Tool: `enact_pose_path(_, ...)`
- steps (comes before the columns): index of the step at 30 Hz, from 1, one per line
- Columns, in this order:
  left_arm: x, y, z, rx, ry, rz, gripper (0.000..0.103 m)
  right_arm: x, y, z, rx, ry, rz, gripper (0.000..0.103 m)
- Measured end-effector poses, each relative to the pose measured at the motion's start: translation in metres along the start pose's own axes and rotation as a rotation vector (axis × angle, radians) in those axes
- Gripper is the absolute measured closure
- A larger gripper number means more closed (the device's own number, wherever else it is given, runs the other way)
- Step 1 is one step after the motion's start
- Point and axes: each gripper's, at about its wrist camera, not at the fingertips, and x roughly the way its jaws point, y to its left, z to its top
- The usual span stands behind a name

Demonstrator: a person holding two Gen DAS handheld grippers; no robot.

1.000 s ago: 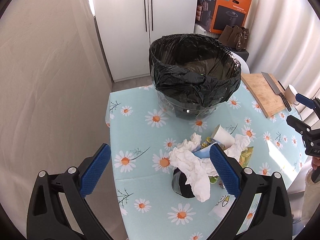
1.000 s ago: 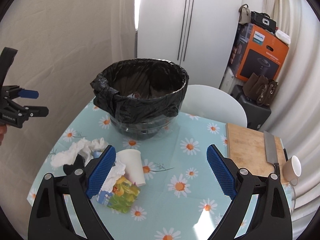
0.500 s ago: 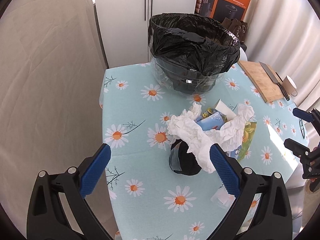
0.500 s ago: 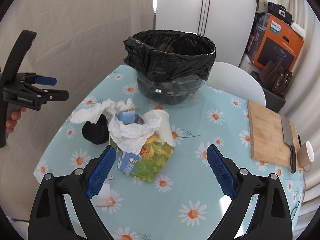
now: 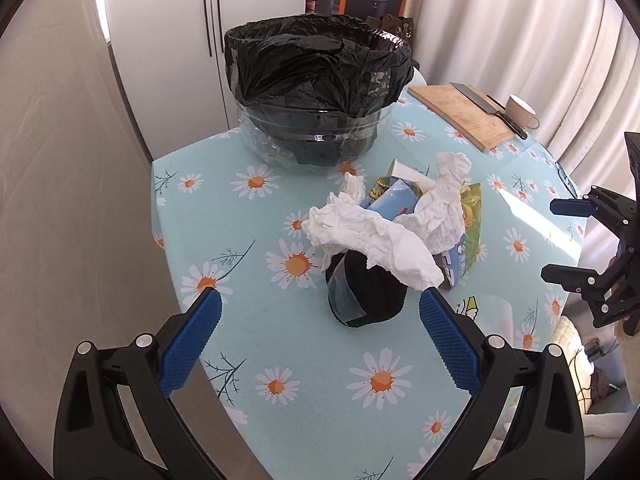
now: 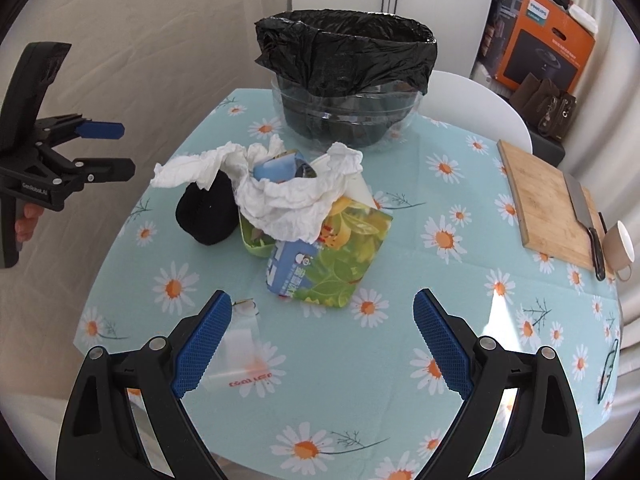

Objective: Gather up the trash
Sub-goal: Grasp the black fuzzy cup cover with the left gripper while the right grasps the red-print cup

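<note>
Both views now sit further back & higher than a sec ago, so left gripper [image 5: 318, 330] & right gripper [image 6: 322, 338] hover wide, empty, w/ trash pile [image 6: 296, 208] untouched on tabletop [image 6: 400, 240] before the bin [image 6: 346, 76].

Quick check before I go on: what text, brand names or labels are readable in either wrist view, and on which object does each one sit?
"PHILIPS": orange and black cardboard box behind the table.
"GenRobot.AI": black body of the left gripper, seen from the right wrist view.
Red print on the clear plastic wrapper: seen upside down, unreadable.
Print on the blue and white carton in the trash pile: too blurred to read.
Small print on the Philips box: too small.
</note>
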Motion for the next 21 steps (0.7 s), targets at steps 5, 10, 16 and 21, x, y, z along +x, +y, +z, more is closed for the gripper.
enact_pose_path(5,0.016,-0.005,-0.014,0.080,-0.022,-0.048,0.006,0.005,0.013,-0.018,0.023,0.017,-0.004,0.015)
enact_pose_path(10,0.036,-0.008,-0.022,0.118,0.000,-0.128,0.006,0.013,0.024,-0.035,0.040,0.045,-0.002,0.015)
enact_pose_path(16,0.066,-0.017,-0.028,0.169,0.024,-0.206,0.006,0.023,0.034,-0.048,0.045,0.079,0.007,0.015)
enact_pose_path(21,0.086,-0.026,-0.025,0.186,0.040,-0.203,0.006,0.031,0.046,-0.052,0.024,0.085,0.056,0.015)
